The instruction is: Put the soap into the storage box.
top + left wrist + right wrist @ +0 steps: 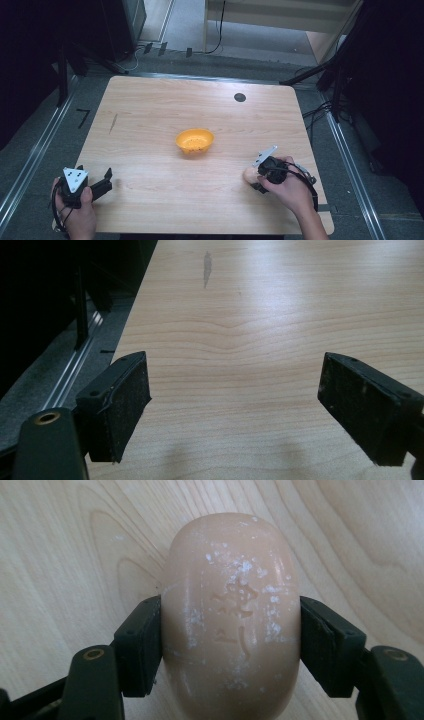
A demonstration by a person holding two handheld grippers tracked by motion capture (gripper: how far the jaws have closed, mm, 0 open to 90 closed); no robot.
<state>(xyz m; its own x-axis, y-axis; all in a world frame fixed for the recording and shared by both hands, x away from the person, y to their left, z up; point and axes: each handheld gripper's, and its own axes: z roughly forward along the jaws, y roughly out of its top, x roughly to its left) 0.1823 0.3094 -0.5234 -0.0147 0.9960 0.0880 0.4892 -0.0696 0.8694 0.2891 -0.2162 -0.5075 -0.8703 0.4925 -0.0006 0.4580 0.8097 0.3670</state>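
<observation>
The right hand-held gripper (254, 176) is clamping a rounded, peach-coloured bar of soap (232, 615) with an embossed mark, its two black pads pressing the bar's sides just above the light wooden worktop (150, 130) near its front right edge. The left hand-held gripper (235, 405) is sitting at the front left corner, jaws spread wide apart and holding nothing. A small orange plastic bowl (195, 141) is standing at the worktop's centre, well apart from both.
</observation>
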